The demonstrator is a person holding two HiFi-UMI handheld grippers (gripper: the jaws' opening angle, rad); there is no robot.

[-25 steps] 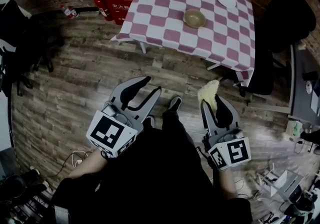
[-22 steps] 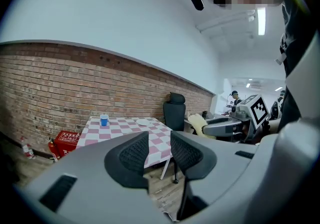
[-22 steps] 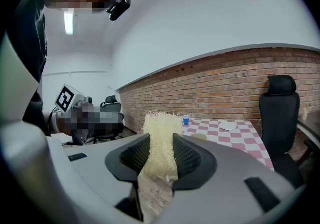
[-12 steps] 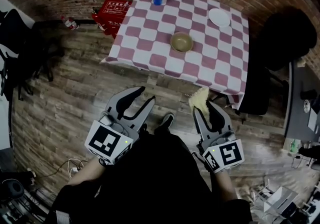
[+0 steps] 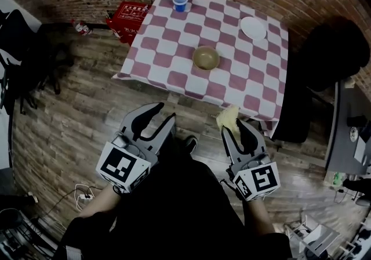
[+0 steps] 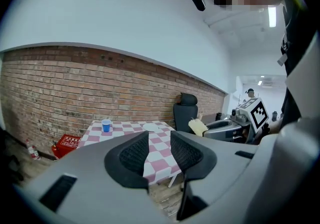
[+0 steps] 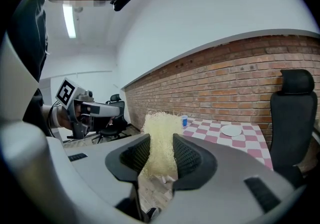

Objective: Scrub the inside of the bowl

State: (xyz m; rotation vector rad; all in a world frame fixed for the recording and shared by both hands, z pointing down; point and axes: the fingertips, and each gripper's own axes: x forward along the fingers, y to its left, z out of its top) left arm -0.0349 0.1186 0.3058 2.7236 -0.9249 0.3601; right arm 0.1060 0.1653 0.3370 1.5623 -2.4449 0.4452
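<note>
The checked table point(image 5: 174, 58) is seen ahead, across bare floor. The left gripper point(image 5: 165, 111) is held with its jaws parted and nothing between them, and the right gripper point(image 5: 233, 127) is carried beside it. The bowl point(image 5: 206, 57) is set near the table's middle, well apart from both, so no scrubbing is judged done. The yellow sponge point(image 5: 228, 117) is pinched in the right gripper's jaws, ready to be brought inside the bowl.
</note>
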